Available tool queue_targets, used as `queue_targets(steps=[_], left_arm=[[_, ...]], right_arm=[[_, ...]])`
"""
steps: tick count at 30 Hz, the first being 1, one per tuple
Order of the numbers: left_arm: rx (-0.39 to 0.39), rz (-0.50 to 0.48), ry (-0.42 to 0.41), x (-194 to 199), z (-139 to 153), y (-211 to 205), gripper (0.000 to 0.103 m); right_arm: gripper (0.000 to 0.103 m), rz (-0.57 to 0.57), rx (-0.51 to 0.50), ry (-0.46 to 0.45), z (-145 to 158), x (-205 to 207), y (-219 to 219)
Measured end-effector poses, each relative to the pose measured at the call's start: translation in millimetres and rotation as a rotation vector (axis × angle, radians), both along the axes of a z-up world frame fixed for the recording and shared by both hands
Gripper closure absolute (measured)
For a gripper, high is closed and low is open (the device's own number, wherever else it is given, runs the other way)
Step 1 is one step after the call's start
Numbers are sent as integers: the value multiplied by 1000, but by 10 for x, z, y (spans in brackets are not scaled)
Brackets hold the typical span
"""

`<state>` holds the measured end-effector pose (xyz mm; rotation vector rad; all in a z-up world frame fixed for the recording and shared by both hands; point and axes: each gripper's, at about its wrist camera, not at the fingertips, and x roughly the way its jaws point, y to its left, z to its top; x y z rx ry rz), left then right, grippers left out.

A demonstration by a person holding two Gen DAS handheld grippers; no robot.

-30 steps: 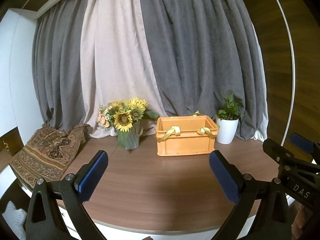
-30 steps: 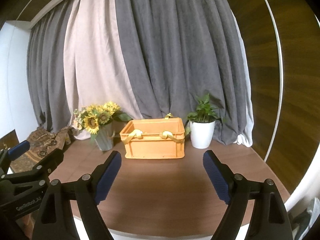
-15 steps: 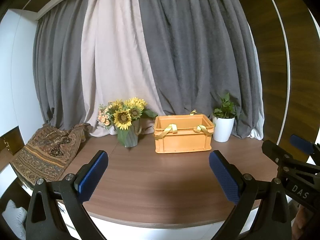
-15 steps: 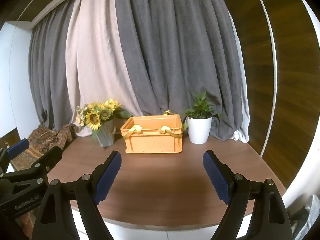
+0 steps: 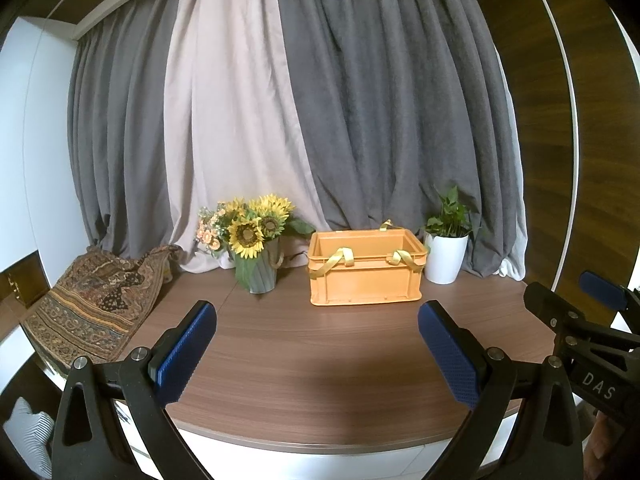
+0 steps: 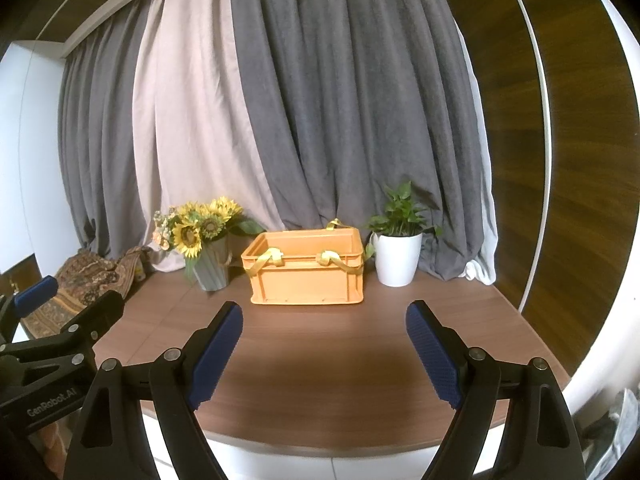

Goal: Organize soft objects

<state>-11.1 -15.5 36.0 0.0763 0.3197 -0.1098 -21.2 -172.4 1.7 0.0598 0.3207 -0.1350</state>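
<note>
An orange plastic crate (image 5: 364,280) (image 6: 306,276) stands at the back of the brown table (image 5: 304,408), with yellow fabric straps (image 5: 338,260) (image 6: 270,258) draped over its front rim. A patterned brown cloth (image 5: 96,300) (image 6: 92,276) lies crumpled at the table's left end. My left gripper (image 5: 318,354) is open and holds nothing, hovering over the table's near edge well short of the crate. To its right, my right gripper (image 6: 325,352) is also open with nothing between its blue pads (image 6: 218,350). What lies inside the crate is hidden.
A grey vase of sunflowers (image 5: 256,252) stands left of the crate and a white potted plant (image 5: 446,252) right of it. Grey and pale curtains (image 5: 320,120) hang behind. A wooden wall panel (image 6: 560,160) closes the right side. The table's rounded front edge lies just below both grippers.
Both views have drawn back slightly, so the crate looks a little smaller and more of the table's front edge shows. Both grippers have stayed open and nothing on the table moved.
</note>
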Motion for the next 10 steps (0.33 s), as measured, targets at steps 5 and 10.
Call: queue_targets(steps=[5, 10], left_arm=[[1, -2, 1, 3, -3, 2, 0], [0, -8, 5, -20, -2, -7, 0]], right_arm=[[18, -1, -2, 0, 1, -3, 1], [18, -5, 0, 2, 5, -21, -22]])
